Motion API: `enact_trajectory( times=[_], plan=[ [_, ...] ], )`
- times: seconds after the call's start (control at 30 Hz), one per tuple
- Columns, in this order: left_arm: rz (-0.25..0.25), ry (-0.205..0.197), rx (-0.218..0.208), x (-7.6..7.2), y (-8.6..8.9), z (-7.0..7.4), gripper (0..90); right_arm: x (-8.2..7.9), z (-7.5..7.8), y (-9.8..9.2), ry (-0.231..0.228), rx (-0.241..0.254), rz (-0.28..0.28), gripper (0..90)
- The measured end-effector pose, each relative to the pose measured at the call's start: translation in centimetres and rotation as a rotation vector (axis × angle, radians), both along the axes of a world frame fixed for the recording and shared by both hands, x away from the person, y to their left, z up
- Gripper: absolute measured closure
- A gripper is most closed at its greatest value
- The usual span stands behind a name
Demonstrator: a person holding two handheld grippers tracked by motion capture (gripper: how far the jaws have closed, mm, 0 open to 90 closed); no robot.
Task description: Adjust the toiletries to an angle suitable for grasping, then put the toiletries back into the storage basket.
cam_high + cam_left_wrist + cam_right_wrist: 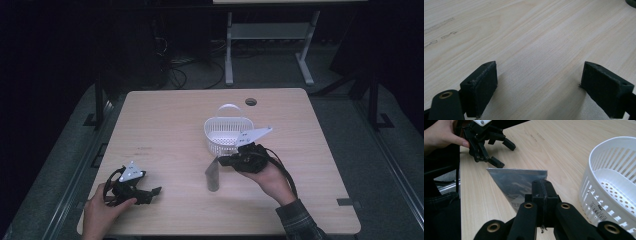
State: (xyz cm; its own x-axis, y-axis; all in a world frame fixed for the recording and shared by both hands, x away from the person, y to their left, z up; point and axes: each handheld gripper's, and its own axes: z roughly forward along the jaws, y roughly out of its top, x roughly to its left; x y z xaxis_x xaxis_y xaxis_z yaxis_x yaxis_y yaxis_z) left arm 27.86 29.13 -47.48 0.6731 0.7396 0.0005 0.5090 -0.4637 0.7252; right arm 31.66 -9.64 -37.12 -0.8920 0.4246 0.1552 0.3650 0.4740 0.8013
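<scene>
Tongs (543,188) on flat silvery pouch (516,181)

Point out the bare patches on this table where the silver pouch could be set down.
Free: the table's whole far-left stretch, between the white basket and the left edge; also the right side beyond the right tool. Crowded: the middle, where basket, silver pouch and right tool cluster, and the near-left corner under the left tool.

The left hand (100,210) holds the left gripper (150,194) low over the near left of the table, jaws spread wide with nothing between them. The right hand (267,177) holds the right gripper (223,161) near the middle, pointing left, jaws pressed together on a silver pouch (213,175).
</scene>
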Motion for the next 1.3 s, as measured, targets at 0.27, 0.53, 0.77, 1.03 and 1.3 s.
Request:
enact_trajectory(
  times=[0.27,0.53,0.77,1.03,1.3],
  plan=[
    [-0.001,-0.001,0.001,0.0,0.0,0.0,12.6,0.6,-0.4,0.4,0.007,-0.005,0.002,89.8],
    [0.0,0.0,0.0,0.0,0.0,0.0,12.6,0.4,-0.4,0.1,0.032,-0.038,-0.005,77.4],
    [0.0,0.0,0.0,0.0,0.0,0.0,12.5,-0.1,0.0,-0.4,0.05,-0.096,-0.036,51.0],
    [-0.001,0.003,0.002,0.0,0.0,0.0,12.5,-0.3,1.3,-0.1,0.031,-0.132,-0.062,28.5],
    [0.0,0.001,0.001,0.0,0.0,0.0,12.6,-0.1,2.3,1.4,0.03,-0.162,-0.054,17.3]
  ],
)
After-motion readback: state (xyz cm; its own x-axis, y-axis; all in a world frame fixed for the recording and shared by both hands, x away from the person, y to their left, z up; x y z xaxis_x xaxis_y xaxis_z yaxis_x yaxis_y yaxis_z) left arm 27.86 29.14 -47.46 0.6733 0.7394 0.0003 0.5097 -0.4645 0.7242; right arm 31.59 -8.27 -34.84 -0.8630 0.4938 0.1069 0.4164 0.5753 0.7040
